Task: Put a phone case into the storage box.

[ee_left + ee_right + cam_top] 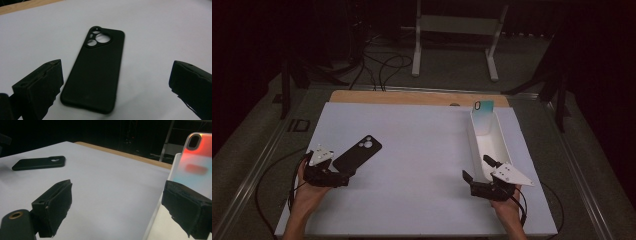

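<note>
A black phone case (357, 152) lies flat on the white table sheet, camera cut-outs at its far end; it reappears as the black case (96, 67) and, far off, (40, 163). My left gripper (346, 175) stands open at the case's near end, its jaws wide apart on either side. A long white tray (488, 145) sits at the right with a translucent teal-to-red phone case (484, 114) leaning upright at its far end, also seen as the tinted case (195, 162). My right gripper (477, 169) is open at the tray's near end, one jaw over the tray.
The white sheet (422, 165) covers a wooden tabletop (412, 97). A white metal stand (457, 30) and loose cables (382, 65) lie on the floor beyond the table. Dark tripod legs flank both far corners.
</note>
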`<action>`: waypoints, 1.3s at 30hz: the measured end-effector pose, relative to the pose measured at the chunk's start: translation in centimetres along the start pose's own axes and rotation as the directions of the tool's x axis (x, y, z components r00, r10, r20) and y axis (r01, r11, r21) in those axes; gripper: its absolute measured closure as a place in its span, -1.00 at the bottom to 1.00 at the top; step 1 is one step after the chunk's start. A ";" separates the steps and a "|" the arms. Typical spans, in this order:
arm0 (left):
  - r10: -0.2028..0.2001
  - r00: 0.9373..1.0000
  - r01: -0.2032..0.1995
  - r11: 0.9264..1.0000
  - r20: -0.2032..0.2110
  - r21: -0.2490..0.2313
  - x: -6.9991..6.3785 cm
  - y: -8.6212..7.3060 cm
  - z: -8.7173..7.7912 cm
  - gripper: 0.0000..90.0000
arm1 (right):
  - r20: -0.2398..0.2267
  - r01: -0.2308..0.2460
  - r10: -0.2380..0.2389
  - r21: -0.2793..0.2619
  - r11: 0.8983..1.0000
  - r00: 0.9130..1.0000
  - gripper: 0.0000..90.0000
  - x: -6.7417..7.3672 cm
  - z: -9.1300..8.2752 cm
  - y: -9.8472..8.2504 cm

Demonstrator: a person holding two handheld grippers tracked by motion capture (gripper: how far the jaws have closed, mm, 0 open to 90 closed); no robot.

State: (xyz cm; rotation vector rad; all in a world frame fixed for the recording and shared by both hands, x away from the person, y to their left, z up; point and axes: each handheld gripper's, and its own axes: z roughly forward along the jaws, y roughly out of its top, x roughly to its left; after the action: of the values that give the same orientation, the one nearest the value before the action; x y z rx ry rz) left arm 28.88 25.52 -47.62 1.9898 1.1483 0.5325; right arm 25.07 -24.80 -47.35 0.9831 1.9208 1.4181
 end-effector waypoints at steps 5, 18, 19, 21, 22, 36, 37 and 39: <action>0.007 1.000 -0.006 0.999 -0.004 0.046 0.8 0.6 1.5 -1.00 | -0.001 0.001 -0.001 0.001 1.000 1.000 -0.79 0.0 0.0 0.0; -0.007 0.999 0.000 0.978 0.034 0.207 2.8 1.6 5.9 -1.00 | 0.000 0.005 -0.005 0.004 1.000 1.000 -0.79 -0.1 0.1 0.0; 0.004 1.000 -0.009 0.977 0.028 0.214 2.8 1.6 6.2 -1.00 | 0.000 0.005 -0.005 0.004 1.000 1.000 -0.79 -0.1 0.1 0.0; 0.010 0.999 -0.018 0.973 0.037 0.232 2.8 1.6 6.6 -1.00 | -0.001 0.006 -0.006 0.004 1.000 1.000 -0.79 -0.1 0.1 0.0; 0.011 0.999 -0.020 0.970 0.037 0.242 2.8 1.6 6.9 -1.00 | -0.001 0.006 -0.006 0.003 1.000 1.000 -0.79 -0.1 0.1 -0.1; 0.017 1.000 -0.025 0.944 0.026 0.328 2.8 1.1 8.5 -0.92 | 0.001 0.004 -0.004 0.005 1.000 1.000 -0.79 -0.1 0.1 -0.1; 0.017 0.999 -0.025 0.942 0.027 0.334 2.8 1.1 8.4 -0.90 | 0.001 0.004 -0.004 0.005 1.000 1.000 -0.79 -0.1 0.1 -0.1; 0.020 0.999 -0.028 0.936 0.025 0.351 2.6 1.2 8.4 -0.89 | -0.002 0.004 -0.004 0.008 1.000 1.000 -0.79 -0.1 0.1 -0.1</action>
State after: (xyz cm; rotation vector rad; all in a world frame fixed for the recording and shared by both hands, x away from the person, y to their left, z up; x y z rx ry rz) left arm 36.47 24.00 -51.94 2.3090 1.2779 0.3335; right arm 25.18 -24.84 -47.47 0.9816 1.9305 1.4100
